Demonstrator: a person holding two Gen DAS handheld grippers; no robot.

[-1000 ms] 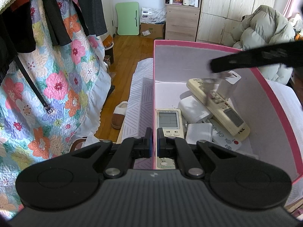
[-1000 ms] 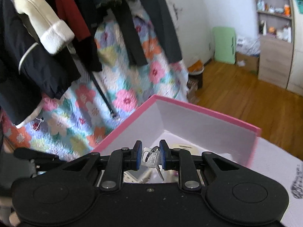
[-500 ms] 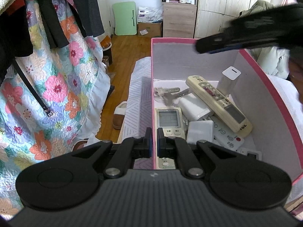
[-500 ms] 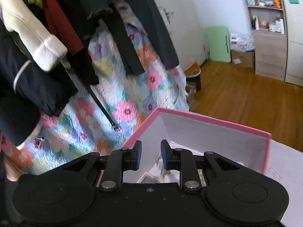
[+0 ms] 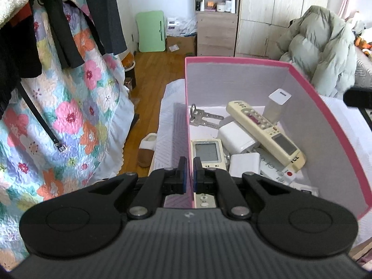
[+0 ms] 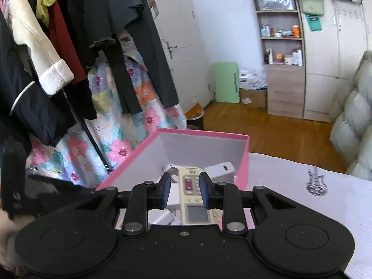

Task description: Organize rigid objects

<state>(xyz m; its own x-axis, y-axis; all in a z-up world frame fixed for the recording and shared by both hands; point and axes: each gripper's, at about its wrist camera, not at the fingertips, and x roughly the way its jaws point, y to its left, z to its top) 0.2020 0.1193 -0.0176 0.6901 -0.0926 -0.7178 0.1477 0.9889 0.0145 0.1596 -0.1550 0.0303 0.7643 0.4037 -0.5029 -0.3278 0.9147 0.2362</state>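
two grippers, two jobs here. left gripper (image 5: 188, 174) is pinched tight on the near left wall of the pink box (image 5: 325, 107), one pad outside, one inside, steadying it on the white bedspread (image 6: 290, 186).

right gripper (image 6: 183, 190) is above and behind the box's right side, jaws opening, nothing between the pads; the cream remote (image 6: 190, 195) seen through the gap lies in the box below, not gripped.

contents: keys (image 5: 202, 117) lie flat at the far left corner of the box floor, touching the left wall. the cream remote (image 5: 265, 132) lies diagonally on top of a white charger (image 5: 237, 137). grey-screen remote (image 5: 207, 153) sits along the left wall, a white adapter (image 5: 244, 164) just beside it, a white block (image 5: 277, 104) leaning on the right wall.

my read: keys are placed, this is the gap between drop and next pick. no loose rigid item shows outside the box in either view, so next move likely needs the right hand to go find one. keep left clamp on; box is light card and would probably slide otherwise.
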